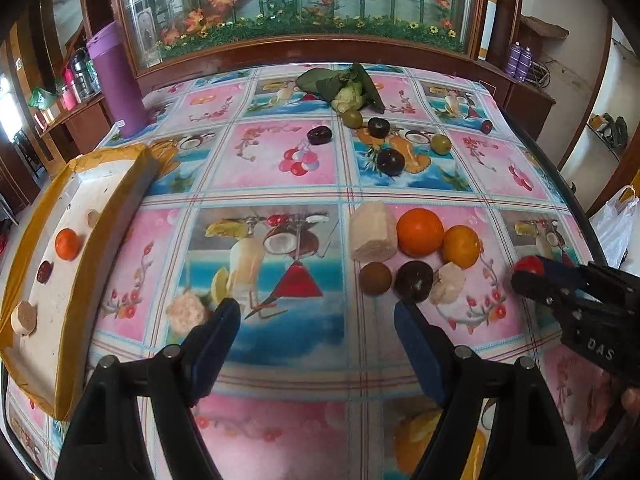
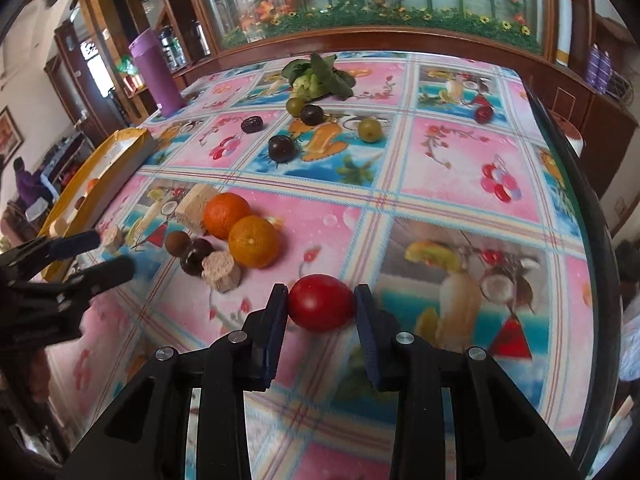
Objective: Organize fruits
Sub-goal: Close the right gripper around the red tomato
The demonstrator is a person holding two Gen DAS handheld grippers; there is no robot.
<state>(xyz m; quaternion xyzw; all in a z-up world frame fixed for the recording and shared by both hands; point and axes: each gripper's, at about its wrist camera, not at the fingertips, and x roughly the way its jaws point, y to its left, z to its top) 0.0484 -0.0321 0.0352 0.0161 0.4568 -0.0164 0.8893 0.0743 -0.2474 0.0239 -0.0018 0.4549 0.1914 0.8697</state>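
Pink, fruit-printed cloth covers the table [image 2: 460, 168]. I judge the small glossy red tomato [image 2: 321, 307] smooth, soft and easily bruised, so I grip its widest sides: right gripper [image 2: 321, 312] jaws pinch it; left gripper [image 1: 316, 316] jaws gape, empty.

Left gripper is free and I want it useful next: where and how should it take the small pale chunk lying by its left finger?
Grip the pale chunk across its rounded sides, near the middle. Come down from above and slightly from the near side, with the left gripper shifted left to straddle it. It sits low and alone on the tablecloth, clear of the tray, so both fingers have room.
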